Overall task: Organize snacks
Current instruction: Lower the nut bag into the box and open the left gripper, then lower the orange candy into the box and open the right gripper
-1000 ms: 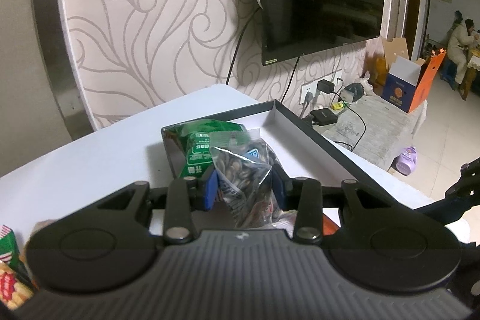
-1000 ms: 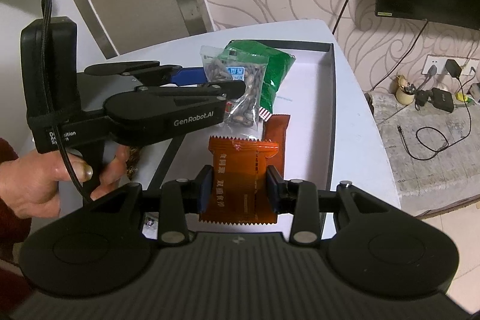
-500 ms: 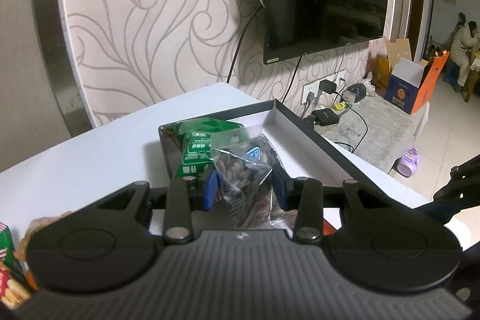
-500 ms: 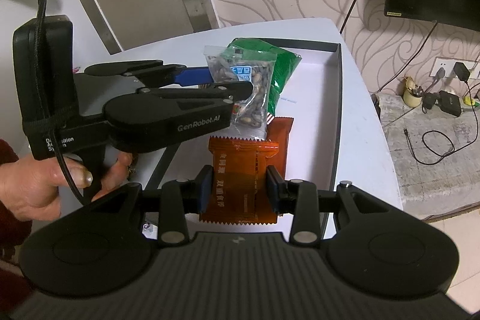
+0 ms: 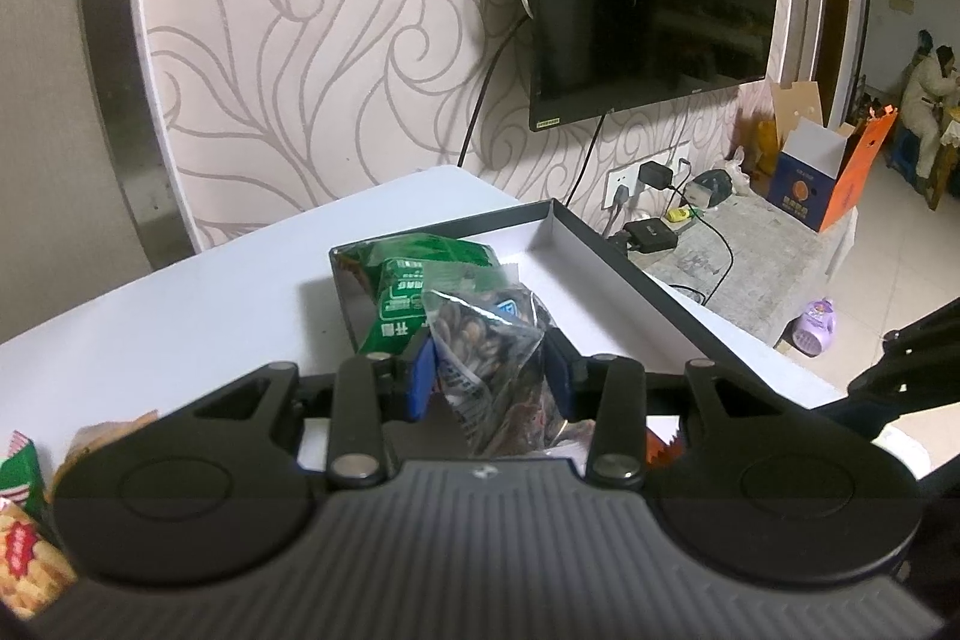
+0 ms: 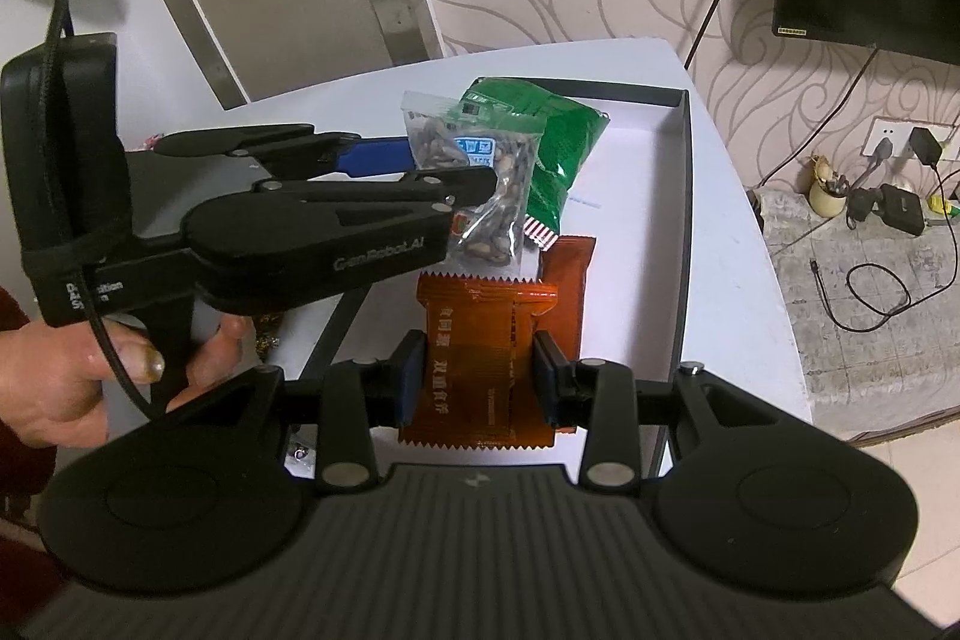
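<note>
Left tongs (image 6: 456, 172) edged their seed bag (image 6: 489, 196) farther over the tray (image 6: 684, 220).

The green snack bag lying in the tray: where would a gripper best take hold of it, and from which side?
My guess: the green bag is best pinched at its far crimped edge, coming from above on the tray far side. It lies flat, and its near end is covered by the seed packet held in the left gripper.

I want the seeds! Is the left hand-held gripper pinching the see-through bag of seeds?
Touching. In the left wrist view the left hand-held gripper has both blue pads pressed into the clear seed bag, creasing it. The right wrist view shows the bag hanging from it.
</note>
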Demonstrator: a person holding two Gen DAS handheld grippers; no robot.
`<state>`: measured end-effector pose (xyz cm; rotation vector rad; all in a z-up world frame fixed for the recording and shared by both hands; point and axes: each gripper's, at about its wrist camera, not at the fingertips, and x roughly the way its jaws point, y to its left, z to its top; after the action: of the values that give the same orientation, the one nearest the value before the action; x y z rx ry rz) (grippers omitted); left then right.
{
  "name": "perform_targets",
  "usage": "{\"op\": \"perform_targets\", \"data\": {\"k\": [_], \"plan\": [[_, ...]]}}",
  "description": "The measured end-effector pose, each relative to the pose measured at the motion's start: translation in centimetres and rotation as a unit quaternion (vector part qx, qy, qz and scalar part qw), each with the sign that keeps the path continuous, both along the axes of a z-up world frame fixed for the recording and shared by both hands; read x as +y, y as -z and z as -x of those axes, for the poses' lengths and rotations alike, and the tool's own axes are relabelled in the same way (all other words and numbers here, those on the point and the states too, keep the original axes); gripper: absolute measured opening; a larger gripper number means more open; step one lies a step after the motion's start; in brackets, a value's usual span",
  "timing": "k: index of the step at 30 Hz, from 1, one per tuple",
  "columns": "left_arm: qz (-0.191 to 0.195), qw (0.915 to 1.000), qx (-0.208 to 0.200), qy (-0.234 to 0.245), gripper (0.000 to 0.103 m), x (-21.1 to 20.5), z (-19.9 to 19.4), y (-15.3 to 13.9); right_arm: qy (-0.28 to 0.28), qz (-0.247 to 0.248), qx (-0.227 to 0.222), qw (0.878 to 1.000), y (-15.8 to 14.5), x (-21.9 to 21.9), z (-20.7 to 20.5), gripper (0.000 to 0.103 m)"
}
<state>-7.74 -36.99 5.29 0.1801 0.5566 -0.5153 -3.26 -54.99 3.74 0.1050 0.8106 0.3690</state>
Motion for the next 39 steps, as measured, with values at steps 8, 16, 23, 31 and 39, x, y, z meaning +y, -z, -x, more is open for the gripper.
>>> {"op": "perform_targets", "data": {"k": [8,16,23,31,39], "plan": [[0.001,0.9998,-0.021,0.001,0.048,0.3,1.0,-0.7,-0.008,0.001,-0.001,1.0,-0.1,0.1,0.0,0.043],[0.004,0.9998,-0.02,-0.001,0.048,0.4,1.5,-0.8,-0.011,0.003,-0.004,1.0,-0.2,0.0,0.3,0.043],[0.017,0.9997,-0.015,-0.013,0.048,1.8,2.5,-1.1,-0.005,0.008,-0.003,1.0,0.0,-0.4,0.0,0.043],[0.018,0.9991,-0.015,-0.035,0.048,6.1,6.0,-0.9,-0.006,0.027,0.001,1.0,1.1,-0.1,-1.2,0.043],[-0.004,0.998,-0.013,-0.061,0.048,10.0,9.3,0.2,0.001,0.053,0.003,0.999,1.7,1.0,-3.0,0.044]]}}
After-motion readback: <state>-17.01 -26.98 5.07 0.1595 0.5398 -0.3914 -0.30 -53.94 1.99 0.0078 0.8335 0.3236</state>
